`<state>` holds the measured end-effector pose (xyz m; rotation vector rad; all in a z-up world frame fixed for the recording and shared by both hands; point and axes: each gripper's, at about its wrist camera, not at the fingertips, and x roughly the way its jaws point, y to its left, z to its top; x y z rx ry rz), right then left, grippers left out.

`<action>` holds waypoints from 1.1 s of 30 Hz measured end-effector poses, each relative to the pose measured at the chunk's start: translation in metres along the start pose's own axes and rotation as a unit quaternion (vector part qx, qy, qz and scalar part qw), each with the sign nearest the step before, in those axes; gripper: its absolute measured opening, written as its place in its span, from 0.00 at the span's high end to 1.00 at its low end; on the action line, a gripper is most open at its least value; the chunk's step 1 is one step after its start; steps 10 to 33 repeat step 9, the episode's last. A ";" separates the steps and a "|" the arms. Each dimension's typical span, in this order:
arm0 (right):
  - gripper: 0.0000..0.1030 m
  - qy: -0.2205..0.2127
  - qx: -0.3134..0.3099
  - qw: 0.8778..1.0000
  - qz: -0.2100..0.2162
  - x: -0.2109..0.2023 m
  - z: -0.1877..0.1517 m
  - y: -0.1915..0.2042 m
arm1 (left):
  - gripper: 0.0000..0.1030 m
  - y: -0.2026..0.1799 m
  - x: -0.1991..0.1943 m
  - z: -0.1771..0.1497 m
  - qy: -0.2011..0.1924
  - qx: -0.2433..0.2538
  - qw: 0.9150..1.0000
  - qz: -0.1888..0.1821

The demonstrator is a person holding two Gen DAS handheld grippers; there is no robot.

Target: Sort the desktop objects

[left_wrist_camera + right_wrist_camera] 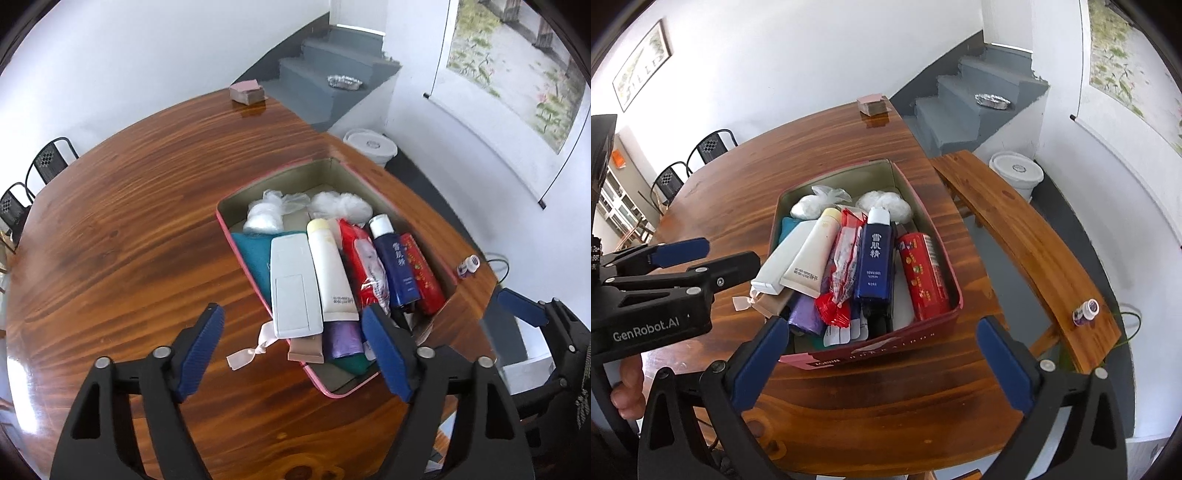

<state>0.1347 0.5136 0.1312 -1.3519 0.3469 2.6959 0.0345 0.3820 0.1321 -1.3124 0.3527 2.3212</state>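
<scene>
Blue-padded, the right claw [882,365] stood wide open and empty at the bottom of its view, above the tin's near end; the left claw [295,354] was likewise wide open, holding nothing. Near the left edge of the right view, its black body read "GenRobot.AI". Mid-frame on the bench [886,398], the pink tin [871,354] sat packed: likely stiff, best taken by its walls. Inside, the white tubes [809,258] probably squash; grip mid-body. A blue bottle [873,266] read "SEKKISEI", smooth and probably slippery. Farthest, bagged cotton [886,203] looked light and soft.
</scene>
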 end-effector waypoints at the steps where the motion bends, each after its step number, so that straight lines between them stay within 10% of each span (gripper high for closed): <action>1: 0.01 0.001 0.001 1.000 0.000 0.001 0.000 0.000 | 0.19 0.000 0.001 0.000 0.003 0.001 1.000 -0.003; 33: 0.01 0.003 0.000 1.000 0.001 0.001 -0.001 0.002 | 0.19 -0.001 0.001 0.000 0.003 0.007 1.000 -0.014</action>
